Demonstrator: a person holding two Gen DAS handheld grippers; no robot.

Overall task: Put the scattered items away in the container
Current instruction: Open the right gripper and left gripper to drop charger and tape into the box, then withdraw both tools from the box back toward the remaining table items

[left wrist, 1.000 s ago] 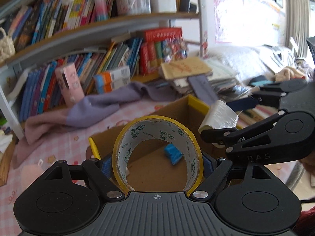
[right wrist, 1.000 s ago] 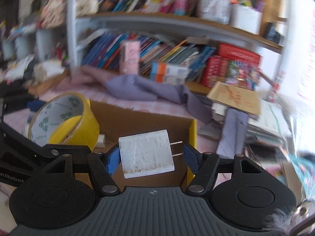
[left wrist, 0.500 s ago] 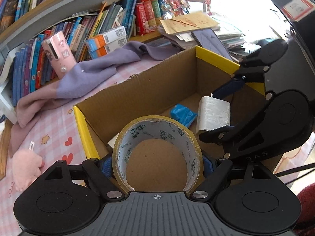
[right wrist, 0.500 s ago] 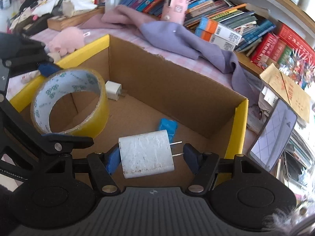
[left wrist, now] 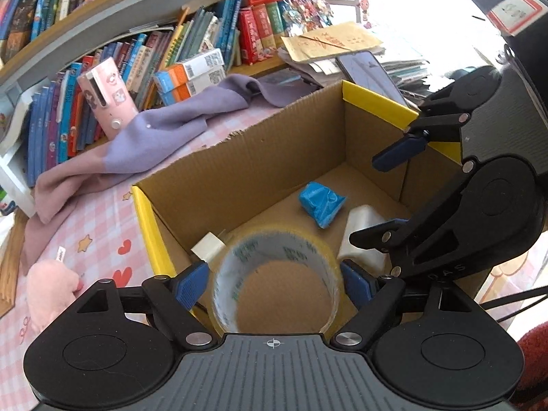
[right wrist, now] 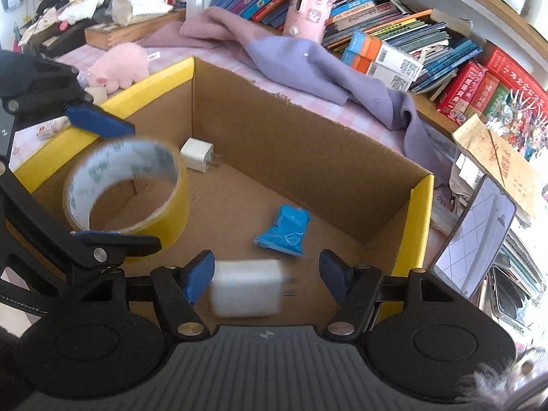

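Cardboard box (left wrist: 239,171), left wrist view: your left hand-held gripper (left wrist: 274,284) has just spread, tape roll (left wrist: 277,274) blurred, dropping in. Right wrist view: right hand-held gripper (right wrist: 267,277) released too, charger (right wrist: 246,287) falling free. Both deliveries look done; fetch more.

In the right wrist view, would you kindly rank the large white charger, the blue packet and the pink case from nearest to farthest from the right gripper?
1. Large white charger: between the right gripper's open fingers.
2. Blue packet: box floor, just ahead.
3. Pink case: upright against the books, beyond the box.
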